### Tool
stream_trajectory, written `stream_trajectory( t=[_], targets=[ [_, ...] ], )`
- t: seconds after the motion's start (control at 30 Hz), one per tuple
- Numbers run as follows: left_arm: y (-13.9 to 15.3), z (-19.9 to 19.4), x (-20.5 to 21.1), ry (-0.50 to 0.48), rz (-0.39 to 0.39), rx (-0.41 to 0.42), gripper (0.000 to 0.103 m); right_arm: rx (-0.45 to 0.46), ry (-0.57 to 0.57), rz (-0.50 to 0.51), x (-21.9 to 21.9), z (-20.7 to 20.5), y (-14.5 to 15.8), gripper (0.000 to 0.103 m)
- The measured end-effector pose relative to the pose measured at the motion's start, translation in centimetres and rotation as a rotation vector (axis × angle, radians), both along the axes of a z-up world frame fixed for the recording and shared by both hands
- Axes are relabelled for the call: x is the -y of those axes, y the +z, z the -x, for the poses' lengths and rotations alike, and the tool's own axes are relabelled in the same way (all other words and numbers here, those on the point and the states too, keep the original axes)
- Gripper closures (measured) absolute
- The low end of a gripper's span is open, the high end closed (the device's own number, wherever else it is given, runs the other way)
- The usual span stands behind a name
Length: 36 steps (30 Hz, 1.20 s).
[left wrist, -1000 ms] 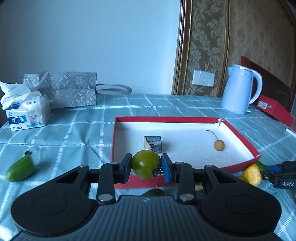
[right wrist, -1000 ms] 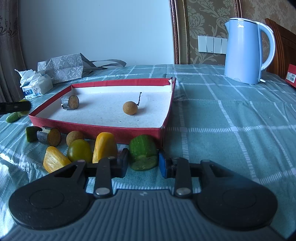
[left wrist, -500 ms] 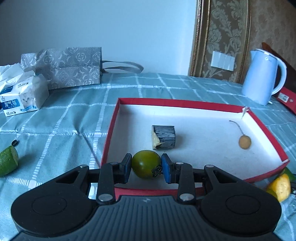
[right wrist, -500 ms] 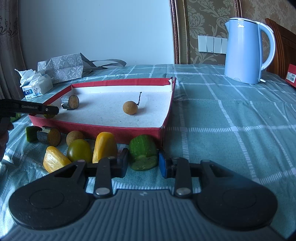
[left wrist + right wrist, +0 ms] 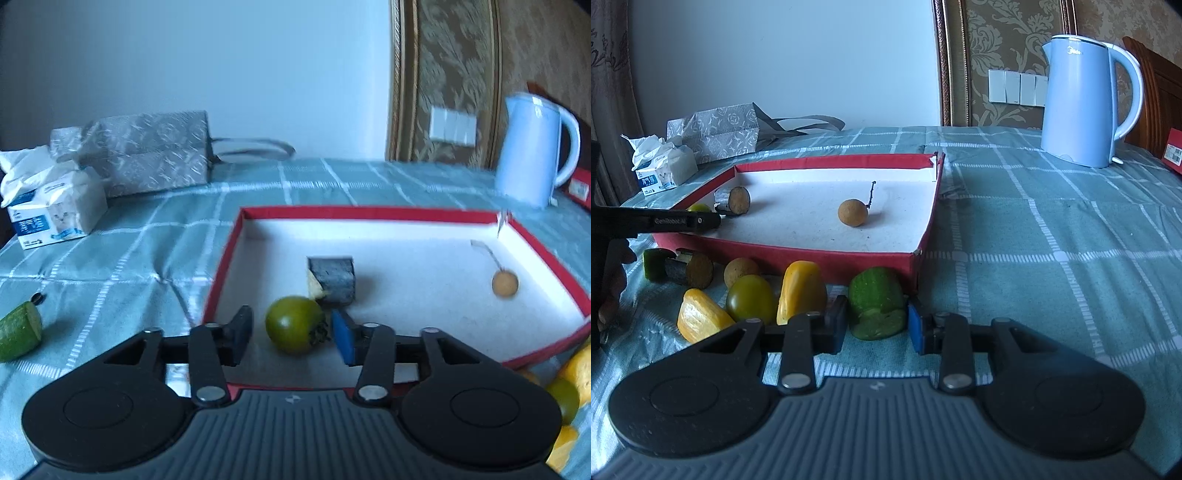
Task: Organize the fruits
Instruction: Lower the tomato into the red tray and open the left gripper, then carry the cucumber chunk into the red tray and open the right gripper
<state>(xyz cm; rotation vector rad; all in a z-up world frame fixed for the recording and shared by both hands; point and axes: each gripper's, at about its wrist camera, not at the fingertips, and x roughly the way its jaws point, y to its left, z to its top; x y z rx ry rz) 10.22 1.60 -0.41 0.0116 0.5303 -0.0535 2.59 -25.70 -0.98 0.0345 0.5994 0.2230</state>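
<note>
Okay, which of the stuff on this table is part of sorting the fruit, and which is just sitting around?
Job: red tray, green tomato between the opening left gripper, cucumber piece in the right gripper, yellow pieces.
Lying about: kettle, tissue pack, gift bag.

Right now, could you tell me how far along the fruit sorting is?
Done: a longan and a dark chunk lie in the red tray. In hand: the left tongs are opening around a green tomato there; the right tongs grip a cucumber piece. Left: yellow pieces outside.
</note>
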Motion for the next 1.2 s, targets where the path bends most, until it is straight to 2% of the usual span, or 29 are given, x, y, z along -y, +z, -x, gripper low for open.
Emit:
stream_trajectory(
  t=[0.07,0.17,0.23,0.37,0.47,0.53,0.7,0.9,1.0,1.2],
  targets=[
    [0.4,0.6,-0.4,0.009,0.016,0.029,0.038,0.0,0.0,0.0,0.0,0.0,0.0,0.071],
    [0.8,2.2,-0.4,0.004,0.011,0.064,0.034,-0.001,0.0,-0.001,0.0,0.0,0.0,0.071],
    [0.9,3.5,0.0,-0.002,-0.005,0.074,0.027,-0.001,0.0,-0.002,0.0,0.0,0.0,0.071],
    [0.8,6.0,1.1,-0.039,-0.042,0.101,0.025,-0.001,0.0,-0.002,0.1,0.0,0.0,0.071],
    [0.5,7.2,1.6,-0.055,-0.048,0.085,0.024,-0.001,0.0,-0.002,0.0,0.0,0.0,0.071],
    [0.4,7.9,1.5,-0.047,-0.038,0.092,0.02,-0.001,0.0,-0.003,0.1,0.0,0.0,0.071],
    [0.2,8.8,0.6,-0.037,0.034,0.063,0.019,-0.001,0.0,-0.002,0.0,0.0,0.0,0.071],
    [0.0,9.0,0.3,-0.054,0.052,0.043,0.013,0.005,-0.001,0.004,0.1,0.0,0.0,0.071],
    [-0.1,8.7,-0.1,-0.065,0.087,0.022,0.01,0.031,-0.017,0.019,0.0,0.4,0.2,0.071],
    [-0.1,9.3,0.4,-0.102,0.056,0.02,0.01,0.082,-0.043,0.028,-0.2,1.9,0.7,0.072]
  ],
)
